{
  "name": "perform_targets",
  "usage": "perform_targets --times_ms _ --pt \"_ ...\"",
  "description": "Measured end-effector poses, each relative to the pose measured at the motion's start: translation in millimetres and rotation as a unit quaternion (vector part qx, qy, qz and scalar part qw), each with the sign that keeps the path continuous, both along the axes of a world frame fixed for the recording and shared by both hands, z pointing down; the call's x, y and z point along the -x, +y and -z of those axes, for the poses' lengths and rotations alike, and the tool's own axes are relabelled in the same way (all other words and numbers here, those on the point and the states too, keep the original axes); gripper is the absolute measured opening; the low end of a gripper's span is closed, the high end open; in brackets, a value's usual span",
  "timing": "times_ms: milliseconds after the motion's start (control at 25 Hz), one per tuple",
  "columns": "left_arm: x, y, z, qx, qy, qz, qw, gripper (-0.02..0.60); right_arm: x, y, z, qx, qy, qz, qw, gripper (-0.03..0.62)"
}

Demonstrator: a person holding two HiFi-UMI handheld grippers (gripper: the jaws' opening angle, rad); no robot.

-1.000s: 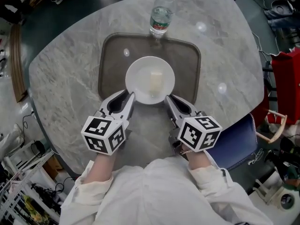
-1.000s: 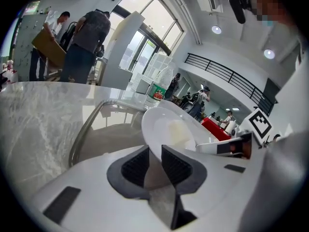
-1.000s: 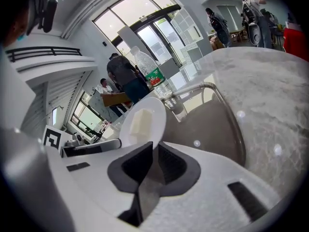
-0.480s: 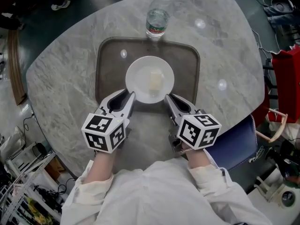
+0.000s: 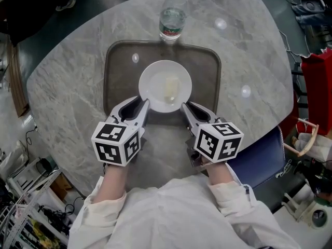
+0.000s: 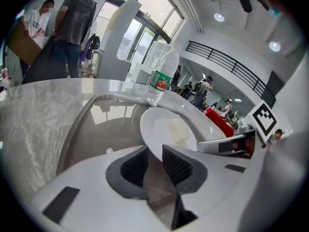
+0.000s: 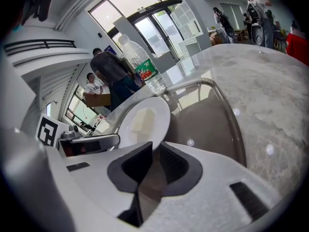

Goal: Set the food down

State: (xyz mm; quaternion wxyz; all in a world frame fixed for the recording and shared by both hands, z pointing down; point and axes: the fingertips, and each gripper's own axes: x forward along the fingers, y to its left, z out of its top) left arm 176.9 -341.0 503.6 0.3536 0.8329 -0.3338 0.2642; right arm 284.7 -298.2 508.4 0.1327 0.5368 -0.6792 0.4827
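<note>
No legible txt anywhere. Water bottle [image 5: 171, 15] label [image 6: 160, 81]: green band w/ red patch, white print too small/blurred to read in any view. Left cube [image 5: 115, 143] on left gripper [image 5: 143, 106] & right cube [image 5: 218, 141] on right gripper [image 5: 184, 108]: b/w square code markers only, no letters or nos.

Bright even light, fisheye-warped dark edges
</note>
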Motion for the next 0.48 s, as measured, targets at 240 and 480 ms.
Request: perform_targets --times_ms 240,480 --pt "0.2 -2.3 -3.0 0.002 -0.015 -0.004 0.9999 0.081 1.3 -0.6 -4.1 0.017 0.009 0.008 1.0 0.029" --pt "2.6 -7.2 -6.3 -0.004 -0.027 -0.007 0.9996 0.081 4.6 -2.8 -5.9 0.018 0.016 0.015 1.0 0.029"
